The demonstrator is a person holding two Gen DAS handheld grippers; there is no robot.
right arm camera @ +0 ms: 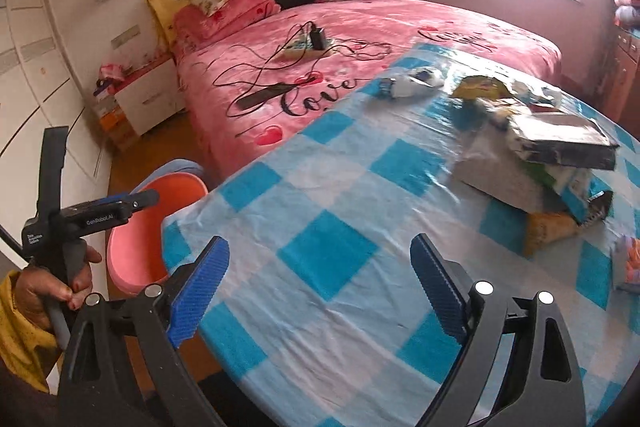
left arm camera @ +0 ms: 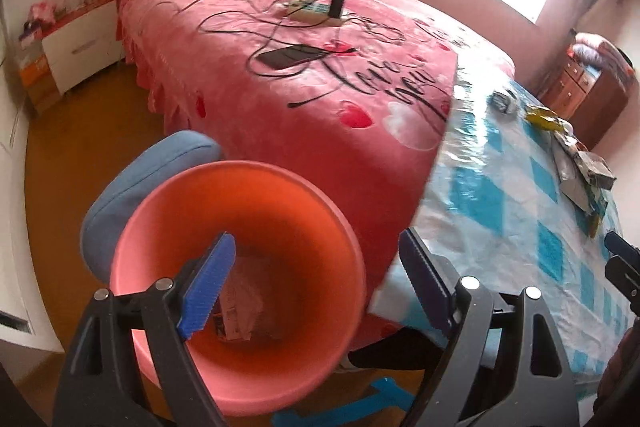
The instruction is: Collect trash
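Observation:
A pink plastic bin (left arm camera: pixel 256 223) stands on the floor beside the table, with a crumpled white wrapper (left arm camera: pixel 238 307) lying in its bottom. My left gripper (left arm camera: pixel 316 283) is open and empty, hovering over the bin's mouth. The bin also shows in the right wrist view (right arm camera: pixel 140 247), with the left gripper (right arm camera: pixel 96 211) above it. My right gripper (right arm camera: pixel 320 287) is open and empty above the blue-checked table (right arm camera: pixel 328 251). Trash lies on the table's far side: a pile of boxes and wrappers (right arm camera: pixel 552 147), a yellow packet (right arm camera: pixel 480 87) and a white-blue wrapper (right arm camera: pixel 408 83).
A pink bed (left arm camera: pixel 280 67) with cables, a power strip (left arm camera: pixel 316 13) and a phone (left arm camera: pixel 286 57) stands behind the table. A blue chair back (left arm camera: pixel 132 183) is next to the bin. A white nightstand (left arm camera: pixel 76 47) and a wooden dresser (left arm camera: pixel 584 95) stand by the walls.

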